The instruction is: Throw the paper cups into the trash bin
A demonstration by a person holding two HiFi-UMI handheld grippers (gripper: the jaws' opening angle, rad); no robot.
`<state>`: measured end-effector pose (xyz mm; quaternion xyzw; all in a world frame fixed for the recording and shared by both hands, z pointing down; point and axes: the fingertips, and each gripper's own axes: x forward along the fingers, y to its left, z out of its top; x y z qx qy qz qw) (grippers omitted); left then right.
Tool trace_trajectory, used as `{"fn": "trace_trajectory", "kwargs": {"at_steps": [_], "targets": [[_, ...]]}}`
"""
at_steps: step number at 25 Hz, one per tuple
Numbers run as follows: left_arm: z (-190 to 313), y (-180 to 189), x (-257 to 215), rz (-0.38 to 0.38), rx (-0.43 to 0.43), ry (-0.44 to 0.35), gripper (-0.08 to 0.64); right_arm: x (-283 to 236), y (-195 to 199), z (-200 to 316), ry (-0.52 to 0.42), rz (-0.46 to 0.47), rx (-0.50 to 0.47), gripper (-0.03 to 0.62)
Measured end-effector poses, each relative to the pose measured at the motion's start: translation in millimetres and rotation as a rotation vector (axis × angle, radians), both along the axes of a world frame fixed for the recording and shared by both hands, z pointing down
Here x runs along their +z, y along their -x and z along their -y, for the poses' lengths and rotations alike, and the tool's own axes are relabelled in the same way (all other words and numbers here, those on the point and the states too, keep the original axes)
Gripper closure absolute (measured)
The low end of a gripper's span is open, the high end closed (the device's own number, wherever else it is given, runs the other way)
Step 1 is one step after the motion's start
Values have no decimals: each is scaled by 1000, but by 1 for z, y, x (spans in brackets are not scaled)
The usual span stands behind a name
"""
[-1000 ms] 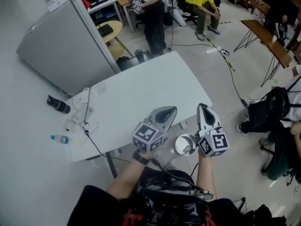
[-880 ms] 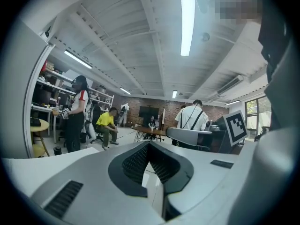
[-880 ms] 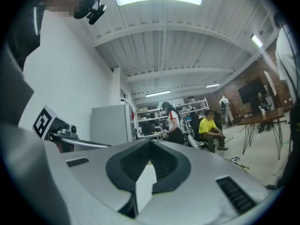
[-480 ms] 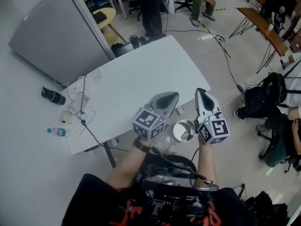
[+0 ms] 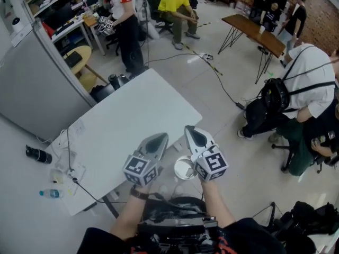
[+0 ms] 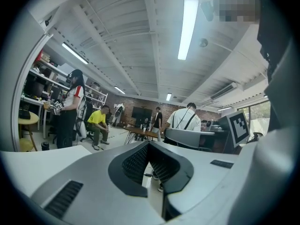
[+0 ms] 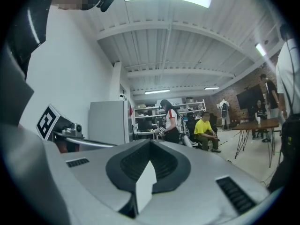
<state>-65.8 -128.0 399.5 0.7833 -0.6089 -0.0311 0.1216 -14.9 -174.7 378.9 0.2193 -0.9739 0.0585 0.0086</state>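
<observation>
In the head view a white paper cup [image 5: 185, 169] hangs on its side at chest height, its mouth facing up toward me. My right gripper [image 5: 190, 129] is shut on the cup's rim; in the right gripper view a white sliver of that rim [image 7: 146, 185] shows between the closed jaws of the gripper [image 7: 151, 142]. Just left of the cup, my left gripper [image 5: 159, 136] is shut with nothing in it, and in its own view its tip [image 6: 149, 143] points across the room. Both hover past the near corner of the white table [image 5: 122, 134]. No trash bin shows.
A grey partition [image 5: 39, 86] stands left of the table. A water bottle [image 5: 51, 193], a black cylinder [image 5: 38, 155] and a power strip with cables [image 5: 73, 172] lie on the floor. People stand and sit behind [image 5: 127, 28], and one with a backpack [image 5: 294, 86] is at the right.
Both grippers and the held cup have drifted left and slightly down in the view as my head turned right, bringing in more of the room's right side. The grip on the cup is unchanged.
</observation>
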Motion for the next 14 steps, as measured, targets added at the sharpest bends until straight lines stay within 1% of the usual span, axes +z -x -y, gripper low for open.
{"fn": "trace_trajectory", "kwargs": {"at_steps": [4,7,10,14], "targets": [[22,-18,-8,10,58,-30,558,-9,-21,18,-34,7,47,589],[26,-19,-9,12,71,-36,558,-9,-22,22,-29,8,57,589],[30,-19,-7,0,81,-34,558,-9,-22,24,-26,4,64,589],[31,-25,-1,-17,97,-12,558,-4,-26,24,-15,-7,73,589]]}}
